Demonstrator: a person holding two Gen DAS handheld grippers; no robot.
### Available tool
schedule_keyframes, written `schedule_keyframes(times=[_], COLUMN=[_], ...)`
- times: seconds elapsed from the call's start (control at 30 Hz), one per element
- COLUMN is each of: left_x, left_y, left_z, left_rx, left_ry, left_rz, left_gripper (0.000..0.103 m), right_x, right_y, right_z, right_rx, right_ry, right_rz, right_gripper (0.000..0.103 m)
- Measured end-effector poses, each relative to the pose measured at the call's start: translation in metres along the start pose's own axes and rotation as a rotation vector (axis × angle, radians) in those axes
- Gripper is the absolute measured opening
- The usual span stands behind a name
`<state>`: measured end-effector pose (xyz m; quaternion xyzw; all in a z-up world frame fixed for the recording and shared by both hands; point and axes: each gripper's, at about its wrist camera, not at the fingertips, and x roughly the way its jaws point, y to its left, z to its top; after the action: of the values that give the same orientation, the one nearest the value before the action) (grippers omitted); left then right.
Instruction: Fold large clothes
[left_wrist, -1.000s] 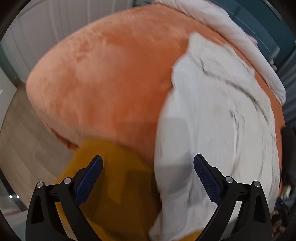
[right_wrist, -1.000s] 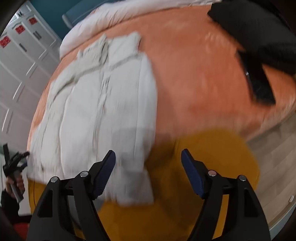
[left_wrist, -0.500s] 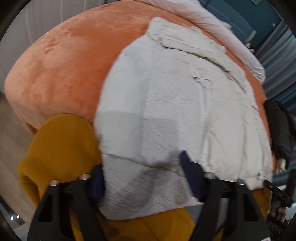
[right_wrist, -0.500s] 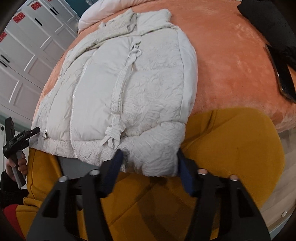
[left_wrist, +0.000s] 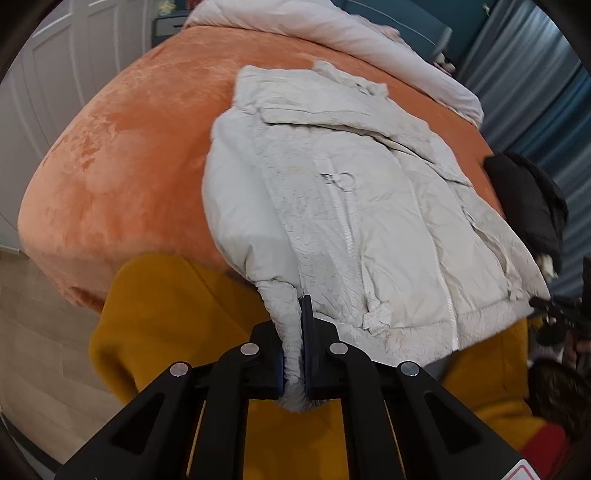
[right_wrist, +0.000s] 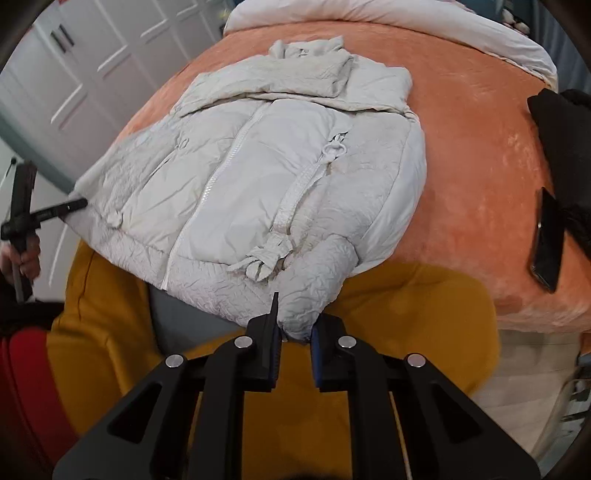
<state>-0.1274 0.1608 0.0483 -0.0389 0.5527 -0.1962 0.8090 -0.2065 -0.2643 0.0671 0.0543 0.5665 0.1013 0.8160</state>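
Note:
A white puffer jacket (left_wrist: 351, 192) lies front up on an orange bed (left_wrist: 122, 158), collar far, hem at the near edge. It also shows in the right wrist view (right_wrist: 258, 177). My left gripper (left_wrist: 293, 354) is shut on the jacket's near left sleeve cuff. My right gripper (right_wrist: 293, 332) is shut on the near right sleeve cuff (right_wrist: 306, 306). The left gripper also shows at the left edge of the right wrist view (right_wrist: 44, 214), at the jacket's hem corner.
A mustard yellow cover (right_wrist: 406, 306) hangs over the bed's near edge. A black garment (right_wrist: 565, 147) and a dark phone (right_wrist: 546, 243) lie on the bed to the right. A white duvet (left_wrist: 332, 40) lies at the far end. White wardrobe doors (right_wrist: 92, 62) stand left.
Both grippers moved in to the jacket's near edge and went from open to shut, each on a sleeve cuff.

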Motion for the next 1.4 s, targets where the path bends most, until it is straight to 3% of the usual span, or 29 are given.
schedule_keyframes(times=[0.13,0.2,0.3,0.33,0.43,0.5,0.63,0.7,0.83,0.93,1.0,1.07,1.1,1.13,1.17,1.23,1.27,1.3,1.4], left_x=[-0.046,-0.092,-0.134,-0.143,-0.153,-0.143,-0.107,-0.083,-0.017,0.043,0.071,0.078,0.072,0.063,0.053,0.016,0.003,-0.007,-0.008], left_y=[-0.021,-0.036,-0.050,-0.053,-0.056,-0.049,-0.028,-0.021,-0.014,-0.005,0.007,0.029,0.038,0.044,0.045,0.041,0.040,0.041,0.048], left_z=[-0.014,-0.014,-0.002,0.006,0.035,0.062,0.121,0.150,0.196,0.226,0.234,0.233,0.231,0.229,0.226,0.218,0.216,0.219,0.231], left_rx=[0.012,0.012,-0.009,-0.016,-0.025,-0.058,-0.164,-0.194,-0.235,-0.234,-0.232,-0.291,-0.314,-0.322,-0.315,-0.238,-0.197,-0.166,-0.161], left_ry=[0.008,-0.066,-0.186,-0.235,-0.362,-0.406,-0.435,-0.473,-0.515,-0.458,-0.416,-0.388,-0.396,-0.434,-0.477,-0.658,-0.712,-0.732,-0.665], left_rz=[-0.067,-0.124,-0.179,-0.182,-0.149,-0.126,-0.089,-0.029,0.145,0.265,0.305,0.289,0.257,0.240,0.262,0.364,0.394,0.426,0.380], left_gripper=[0.002,0.002,0.002,0.002,0.003,0.003,0.004,0.006,0.011,0.014,0.015,0.018,0.021,0.034,0.055,0.074,0.080,0.082,0.086], right_x=[-0.026,-0.053,-0.102,-0.121,-0.142,-0.142,-0.114,-0.089,-0.030,0.004,0.015,0.015,0.015,0.015,0.016,0.021,0.028,0.034,0.063], right_y=[0.010,0.016,0.016,0.012,-0.011,-0.031,-0.067,-0.078,-0.092,-0.096,-0.104,-0.109,-0.111,-0.111,-0.109,-0.100,-0.093,-0.088,-0.075], right_z=[-0.024,-0.028,-0.014,-0.003,0.033,0.061,0.118,0.153,0.217,0.235,0.234,0.227,0.219,0.214,0.210,0.206,0.205,0.207,0.219], right_rx=[0.008,0.019,0.038,0.053,0.094,0.118,0.242,0.277,0.353,0.418,0.491,0.543,0.556,0.547,0.522,0.466,0.423,0.396,0.315], right_ry=[0.054,0.015,-0.152,-0.237,-0.365,-0.443,-0.544,-0.570,-0.585,-0.600,-0.645,-0.692,-0.704,-0.706,-0.701,-0.681,-0.661,-0.642,-0.587], right_rz=[0.032,0.064,0.074,0.072,0.074,0.058,0.109,0.124,0.071,0.016,-0.016,0.010,0.026,0.029,0.016,-0.013,-0.035,-0.056,-0.161], right_gripper=[0.011,0.011,0.011,0.011,0.011,0.011,0.010,0.010,0.013,0.029,0.050,0.050,0.050,0.050,0.050,0.051,0.054,0.064,0.072])
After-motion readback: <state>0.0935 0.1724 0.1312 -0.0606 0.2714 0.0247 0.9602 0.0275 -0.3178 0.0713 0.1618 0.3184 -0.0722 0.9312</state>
